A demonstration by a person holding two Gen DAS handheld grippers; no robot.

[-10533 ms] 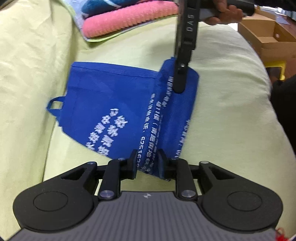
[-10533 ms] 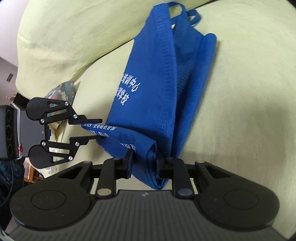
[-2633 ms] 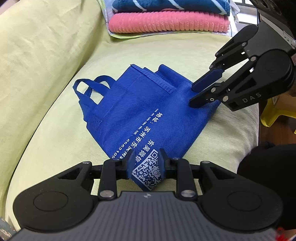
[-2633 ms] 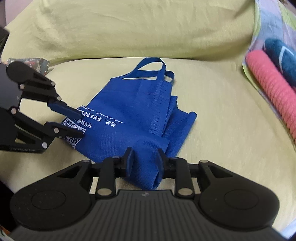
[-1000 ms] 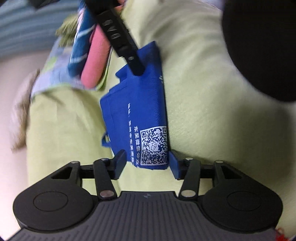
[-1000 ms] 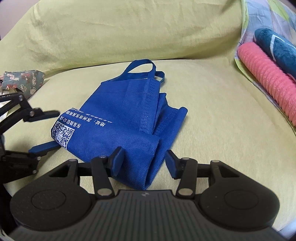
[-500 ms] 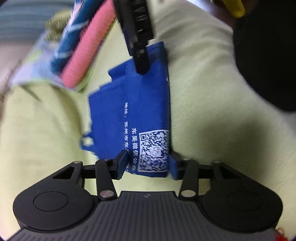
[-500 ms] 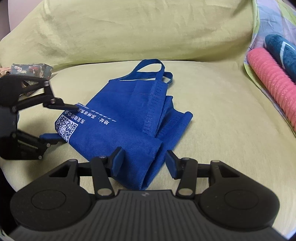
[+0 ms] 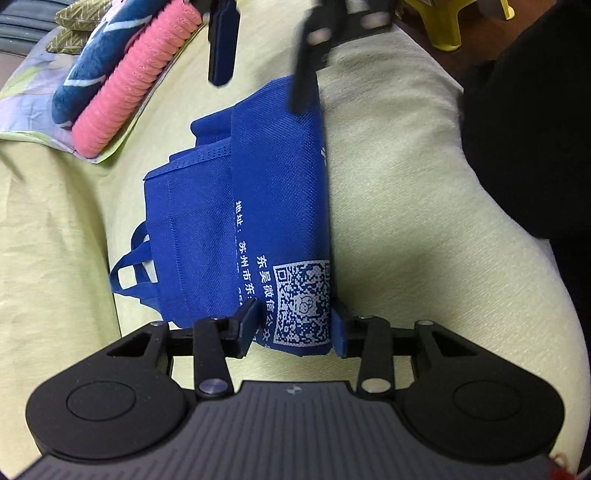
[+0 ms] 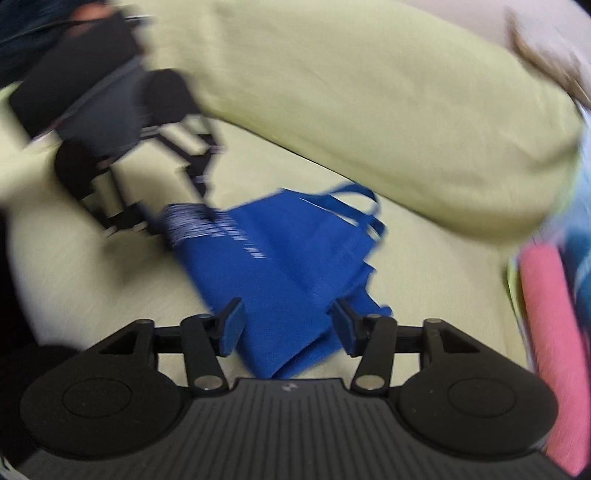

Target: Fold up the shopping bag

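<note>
A blue shopping bag [image 9: 258, 206] with white print and a QR code lies folded on the yellow-green sofa seat [image 9: 424, 206], its handles [image 9: 129, 266] out to the left. My left gripper [image 9: 293, 328] is open, its fingers either side of the QR-code end of the bag. My right gripper [image 10: 286, 325] is open, straddling the opposite end of the bag [image 10: 284, 266]; it also shows in the left wrist view [image 9: 264, 59] at the bag's far end. The right wrist view is motion-blurred.
Rolled pink [image 9: 129, 77] and dark blue [image 9: 81, 88] towels lie on a patterned cloth at the far left of the sofa. The sofa backrest [image 10: 369, 92] rises behind the bag. A yellow stool [image 9: 450, 26] stands off the sofa's edge. A dark-clothed body [image 9: 535, 129] is at right.
Both grippers stay open around the bag's ends. The right gripper has swung quickly, blurring its view, and in the left view its fingers now show spread apart over the far end.
</note>
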